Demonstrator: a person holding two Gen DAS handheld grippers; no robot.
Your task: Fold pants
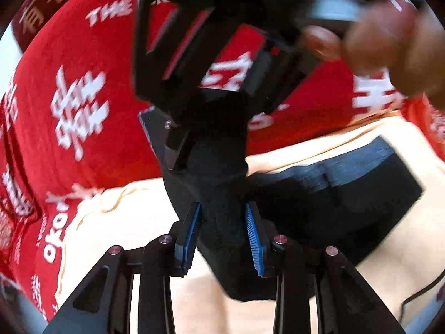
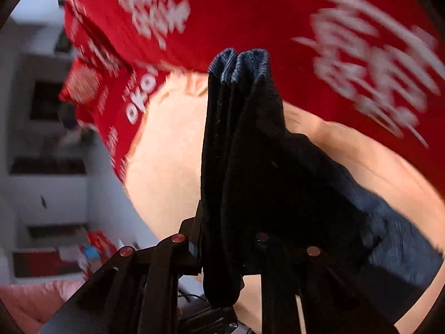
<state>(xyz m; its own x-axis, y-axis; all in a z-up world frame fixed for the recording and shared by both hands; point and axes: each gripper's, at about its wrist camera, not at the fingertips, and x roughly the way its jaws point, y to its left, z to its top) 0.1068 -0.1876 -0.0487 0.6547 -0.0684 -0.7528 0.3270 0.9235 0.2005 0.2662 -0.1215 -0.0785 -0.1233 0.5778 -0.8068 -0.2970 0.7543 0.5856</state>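
Pants (image 1: pixel 347 183) of dark ribbed cloth lie partly on a cream blanket (image 1: pixel 144 222), and one end of them is lifted by both tools. Behind the blanket there is a red cover (image 1: pixel 83 83) printed with white characters.

In the left wrist view, the left gripper (image 1: pixel 224 229) stands narrow, and its blue pads (image 1: pixel 192 228) press on a bunched fold of the pants from both sides. The other tool and a hand (image 1: pixel 389 41) cross the upper part of this view, blurred.

In the right wrist view, the right gripper (image 2: pixel 225 239) is closed on several layers of the same cloth; the cuff edges (image 2: pixel 239 61) stand up beyond the fingers, and the rest hangs down toward the blanket at the right.

I judge that the fold is in the carrying step. The risk is that the thick bundle slips from one grip, because many layers are pinched near their edge. If the two grippers move at different speeds, the cloth between them may twist, and the fold will land crooked. The hanging part can also drag on the blanket and pull the lower layer out of line.
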